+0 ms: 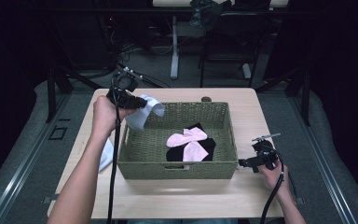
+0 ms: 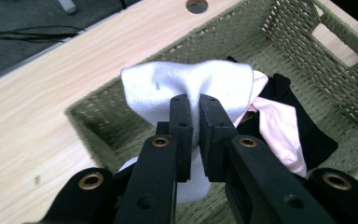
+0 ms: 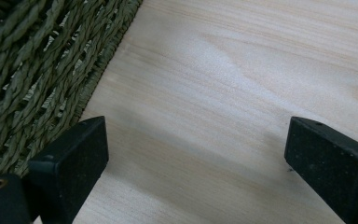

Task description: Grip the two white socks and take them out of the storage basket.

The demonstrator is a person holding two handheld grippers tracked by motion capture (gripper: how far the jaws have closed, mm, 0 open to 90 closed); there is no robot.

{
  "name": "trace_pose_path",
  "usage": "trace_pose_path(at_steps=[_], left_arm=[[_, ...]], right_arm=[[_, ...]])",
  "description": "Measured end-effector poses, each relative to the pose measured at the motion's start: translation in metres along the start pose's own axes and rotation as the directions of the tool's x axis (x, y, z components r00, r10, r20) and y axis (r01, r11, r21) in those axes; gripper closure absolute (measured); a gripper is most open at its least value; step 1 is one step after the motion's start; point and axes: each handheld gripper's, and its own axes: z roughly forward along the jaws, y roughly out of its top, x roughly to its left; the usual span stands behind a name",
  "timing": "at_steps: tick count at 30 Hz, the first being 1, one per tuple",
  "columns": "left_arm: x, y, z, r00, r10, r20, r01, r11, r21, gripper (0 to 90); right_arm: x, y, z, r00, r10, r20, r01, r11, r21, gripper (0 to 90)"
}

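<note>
Left gripper (image 2: 193, 100), at centre of its own view: clamped on white sock (image 2: 186, 84), held above the upper-left corner of woven basket (image 1: 135, 165) in the high view. Soft, light, limp fabric; likely to sag and drape over the rim. Best taken at a bunched fold, as here. Right gripper (image 3: 196, 154): jaws spread wide, empty, low over table (image 3: 223, 70), lower right in the high view.
</note>
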Motion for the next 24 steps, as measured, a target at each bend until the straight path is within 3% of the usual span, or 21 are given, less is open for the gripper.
trace_pose_path(at_steps=[12, 24], left_arm=[[0.019, -0.008, -0.038, 0.9964, -0.035, -0.077, 0.034, 0.9992, -0.020, 85.1], [0.047, -0.044, -0.072, 0.9797, -0.123, -0.159, 0.117, 0.9921, -0.046, 85.2]], right_arm=[[0.000, 0.000, 0.000, 1.0000, 0.002, 0.001, -0.002, 1.000, 0.000, 5.8], [0.000, 0.000, 0.000, 1.0000, 0.002, 0.003, -0.002, 1.000, 0.000, 5.8]])
